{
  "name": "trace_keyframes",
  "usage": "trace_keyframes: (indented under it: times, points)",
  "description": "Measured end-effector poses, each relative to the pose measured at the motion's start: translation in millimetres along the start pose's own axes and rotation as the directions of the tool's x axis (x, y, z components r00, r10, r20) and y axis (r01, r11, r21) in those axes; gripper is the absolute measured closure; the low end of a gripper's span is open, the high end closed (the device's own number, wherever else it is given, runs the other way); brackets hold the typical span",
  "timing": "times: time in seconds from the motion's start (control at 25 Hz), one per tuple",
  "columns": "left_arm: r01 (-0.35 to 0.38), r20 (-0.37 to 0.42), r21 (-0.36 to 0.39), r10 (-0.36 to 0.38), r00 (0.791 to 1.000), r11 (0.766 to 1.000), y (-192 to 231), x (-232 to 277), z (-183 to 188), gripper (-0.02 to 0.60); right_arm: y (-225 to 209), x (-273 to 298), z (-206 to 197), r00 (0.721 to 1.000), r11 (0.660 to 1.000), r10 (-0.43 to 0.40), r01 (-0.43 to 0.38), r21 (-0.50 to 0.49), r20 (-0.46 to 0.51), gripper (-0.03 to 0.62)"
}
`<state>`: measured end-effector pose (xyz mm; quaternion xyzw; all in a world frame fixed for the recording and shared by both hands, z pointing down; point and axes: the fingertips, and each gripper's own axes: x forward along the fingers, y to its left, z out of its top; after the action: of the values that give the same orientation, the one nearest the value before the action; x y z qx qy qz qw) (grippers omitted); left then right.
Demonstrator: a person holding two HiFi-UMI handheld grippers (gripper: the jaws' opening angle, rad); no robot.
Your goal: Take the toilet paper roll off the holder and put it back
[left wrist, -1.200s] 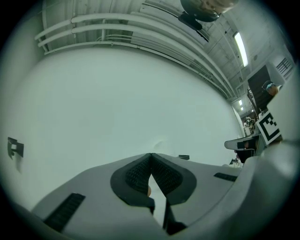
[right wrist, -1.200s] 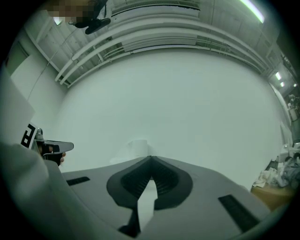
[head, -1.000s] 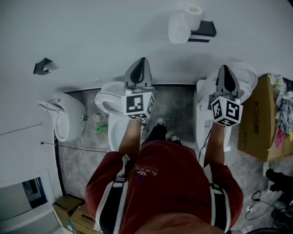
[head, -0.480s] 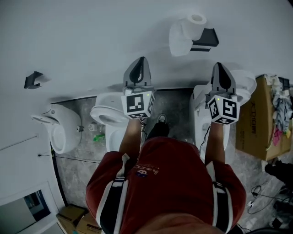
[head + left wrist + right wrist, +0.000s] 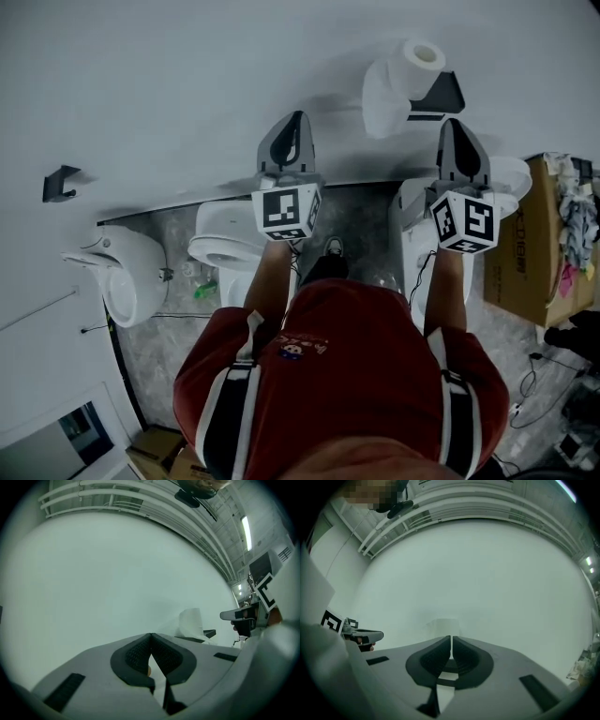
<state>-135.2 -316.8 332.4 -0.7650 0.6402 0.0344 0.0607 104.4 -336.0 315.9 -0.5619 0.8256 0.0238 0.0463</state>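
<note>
Both clenched and empty: left gripper (image 5: pixel 292 127) points at the bare wall (image 5: pixel 187 75), right gripper (image 5: pixel 456 129) sits just under the toilet paper roll (image 5: pixel 412 64), untouched on its black holder (image 5: pixel 442 94), so right is probably lining up for the pull-off.

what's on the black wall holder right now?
A white toilet paper roll sits on the holder, with a loose sheet hanging beside it. The part of the holder inside the roll is covered.
</note>
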Motion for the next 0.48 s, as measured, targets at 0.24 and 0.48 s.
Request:
trace_keyframes:
  times: [0.24, 0.48]
  points:
    - [0.014, 0.001, -0.027, -0.014, 1.0, 1.0, 14, 21, -8, 0.563, 16, 33, 5, 0.999, 0.998, 0.05, -0.05, -0.024, -0.014, 0.43]
    - [0.039, -0.011, -0.041, -0.04, 0.999, 0.998, 25, 36, -15, 0.563, 33, 70, -1, 0.988, 0.993, 0.114, -0.117, -0.018, -0.099, 0.153]
